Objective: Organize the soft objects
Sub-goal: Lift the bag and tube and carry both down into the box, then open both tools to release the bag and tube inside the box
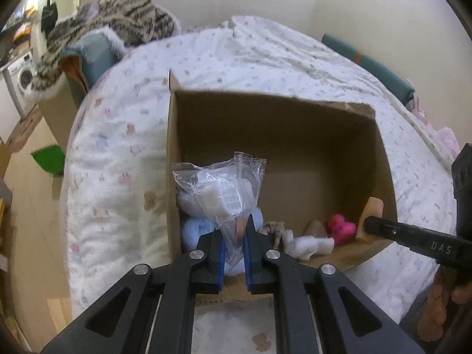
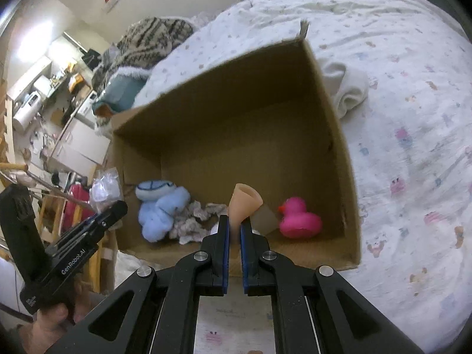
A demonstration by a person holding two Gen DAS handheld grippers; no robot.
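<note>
The left gripper (image 1: 234, 234) is holding a clear plastic bag (image 1: 224, 188) with a white item inside; its jaws are clenched on the lower part of the bag, just above the near left corner of the cardboard box (image 1: 324, 124). The box is sitting open on a bed (image 1: 124, 135) with a white printed cover.

The right gripper (image 2: 234, 230) is holding a peach silicone cone (image 2: 244, 202), with its jaws closed on the narrow end and the open mouth pointing up, over the near side of the box.

Inside the box, along the near wall, a light blue plush toy (image 2: 160, 209) is lying at the left, a crumpled pale cloth (image 2: 193, 218) is lying beside it, and a pink rubber duck (image 2: 298, 218) is sitting toward the right.

The left wrist view is hiding most of the blue plush behind the bag, while the right wrist view is showing it whole. The right wrist view is also showing a rolled white cloth (image 2: 348, 88) lying on the bed just outside the box's far right wall, which the left view is not showing. The left wrist view alone is showing a washing machine (image 1: 20, 78) at the far left. Both views are showing a striped fuzzy blanket (image 1: 124, 20) beyond the bed's far left corner.
</note>
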